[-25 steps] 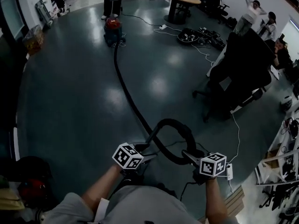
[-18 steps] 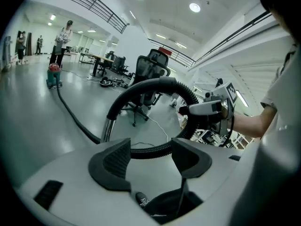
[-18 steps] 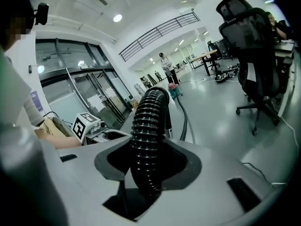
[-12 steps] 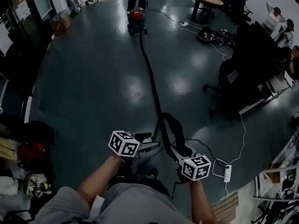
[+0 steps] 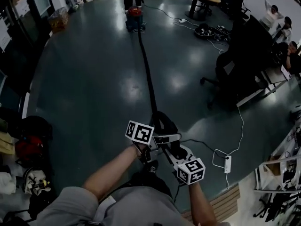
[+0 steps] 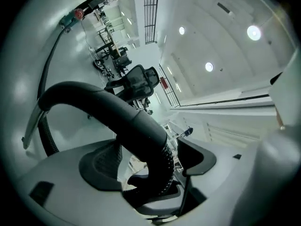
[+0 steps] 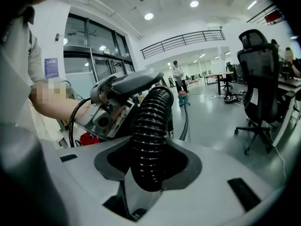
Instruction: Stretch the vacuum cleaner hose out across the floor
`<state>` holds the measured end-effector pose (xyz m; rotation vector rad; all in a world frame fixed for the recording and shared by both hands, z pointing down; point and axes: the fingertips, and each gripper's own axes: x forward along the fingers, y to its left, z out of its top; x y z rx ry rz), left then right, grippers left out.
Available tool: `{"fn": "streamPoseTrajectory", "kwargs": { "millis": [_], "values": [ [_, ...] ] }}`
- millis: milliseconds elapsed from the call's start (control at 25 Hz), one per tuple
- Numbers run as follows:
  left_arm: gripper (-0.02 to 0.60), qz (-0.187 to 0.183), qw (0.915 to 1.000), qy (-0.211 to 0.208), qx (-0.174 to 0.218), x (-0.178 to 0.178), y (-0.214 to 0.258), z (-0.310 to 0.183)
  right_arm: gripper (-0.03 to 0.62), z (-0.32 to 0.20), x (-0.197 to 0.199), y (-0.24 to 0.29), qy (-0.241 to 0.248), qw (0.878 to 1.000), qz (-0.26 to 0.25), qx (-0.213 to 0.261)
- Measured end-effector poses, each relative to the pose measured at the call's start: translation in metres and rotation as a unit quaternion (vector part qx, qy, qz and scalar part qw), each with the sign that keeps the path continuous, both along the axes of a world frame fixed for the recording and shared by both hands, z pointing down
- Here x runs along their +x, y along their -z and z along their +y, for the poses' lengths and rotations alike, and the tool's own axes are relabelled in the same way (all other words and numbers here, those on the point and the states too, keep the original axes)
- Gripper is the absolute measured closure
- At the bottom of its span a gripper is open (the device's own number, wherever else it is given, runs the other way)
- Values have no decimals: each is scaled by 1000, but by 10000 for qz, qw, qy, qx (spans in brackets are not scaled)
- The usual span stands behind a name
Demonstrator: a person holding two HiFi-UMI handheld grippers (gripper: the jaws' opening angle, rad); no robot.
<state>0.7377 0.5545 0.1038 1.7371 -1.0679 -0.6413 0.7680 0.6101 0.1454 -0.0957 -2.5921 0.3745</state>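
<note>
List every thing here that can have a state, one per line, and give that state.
hose: laid almost straight over the floor, bent into a small loop at the grippers.
vacuum cleaner: standing at the far end, hose attached.
left gripper: jaws opening, hose between them.
right gripper: shut on the hose.
office chair: upright, nobody in it.
power strip: lying on the floor, white cord attached.

Ribbed hose (image 7: 150, 140) clamped between right gripper (image 7: 148, 166) jaws, tilted up and away from them. Further length seen laid along floor (image 7: 216, 114) toward distant vacuum (image 7: 182, 98). Chair (image 7: 258, 79) at right
</note>
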Motion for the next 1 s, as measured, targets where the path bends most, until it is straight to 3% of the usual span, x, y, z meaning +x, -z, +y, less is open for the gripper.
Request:
{"fn": "streamPoseTrajectory", "kwargs": {
  "millis": [200,360,520,640,720,840,1000],
  "values": [
    [261,-199,9997,-117,105,19,-26,44,431,50,14,-31,34,9997,202,160],
    [306,-266,9993,-251,104,29,-44,61,429,69,18,-58,228,9964,698,434],
    [330,-454,9988,-188,43,23,-52,69,360,83,44,-53,437,9940,935,364],
    [336,-908,9947,-482,-43,25,-60,77,350,79,74,-39,516,9929,1076,19],
    [336,-1339,9875,-824,-101,33,-68,83,350,59,79,-21,328,9942,984,-280],
    [337,-1858,9751,-1205,-138,46,-82,88,350,21,57,4,17,9953,751,-612],
    [337,-2067,9681,-1409,-135,57,-94,92,350,2,2,-3,49,9866,865,-1385]
  ]
}}
